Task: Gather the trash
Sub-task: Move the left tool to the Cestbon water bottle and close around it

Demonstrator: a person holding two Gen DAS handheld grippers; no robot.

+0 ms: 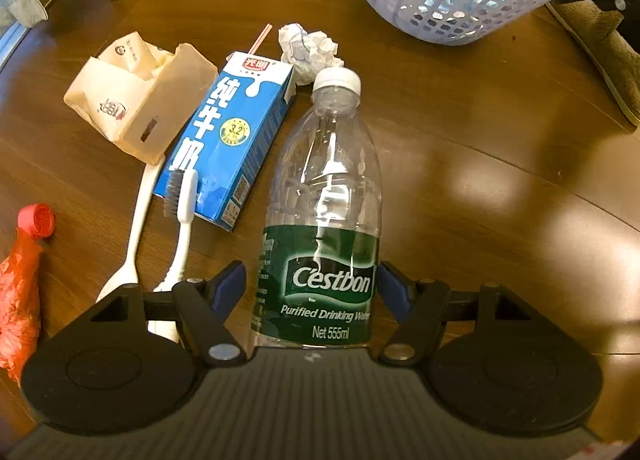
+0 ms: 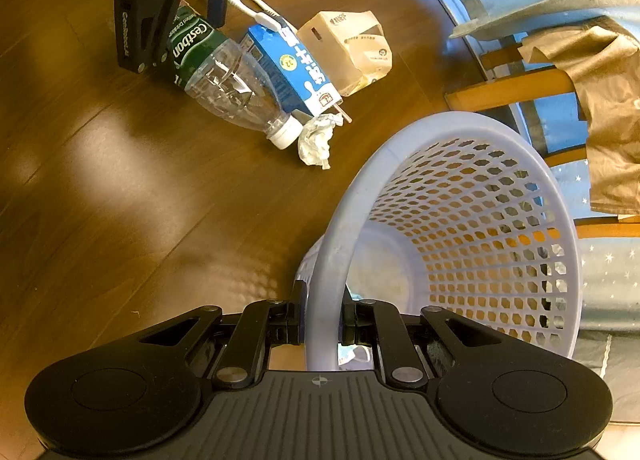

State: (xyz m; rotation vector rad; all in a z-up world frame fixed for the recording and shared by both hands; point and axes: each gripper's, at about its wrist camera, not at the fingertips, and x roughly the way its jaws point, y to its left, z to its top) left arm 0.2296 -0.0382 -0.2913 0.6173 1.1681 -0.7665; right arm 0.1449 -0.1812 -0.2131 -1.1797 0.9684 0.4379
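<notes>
- Now the left gripper points down over the empty plastic water bottle, which lies on its side on the brown wooden floor.
- Its blue pads stand on both sides of the green label of the bottle. On the left side a small gap shows between pad and label. On the right side the pad is just at the edge of the label, and I cannot tell if it touches. The jaws look released, not yet pressing.
- Next to the bottle lies a blue milk carton with a straw. A white toothbrush rests with its head on the carton, and a white plastic fork lies beside it.
- A crumpled white paper ball is near the cap of the bottle, and a torn beige paper box is left of the carton.
- A red plastic bag lies at the left edge of the left wrist view.
- The right gripper is clenched on the rim of the pale purple mesh basket and holds it tilted, with the opening toward the camera.
- The basket is near the trash pile but apart from it; the paper ball is the closest piece.
- Wooden chair legs and a beige cloth are behind the basket.
</notes>
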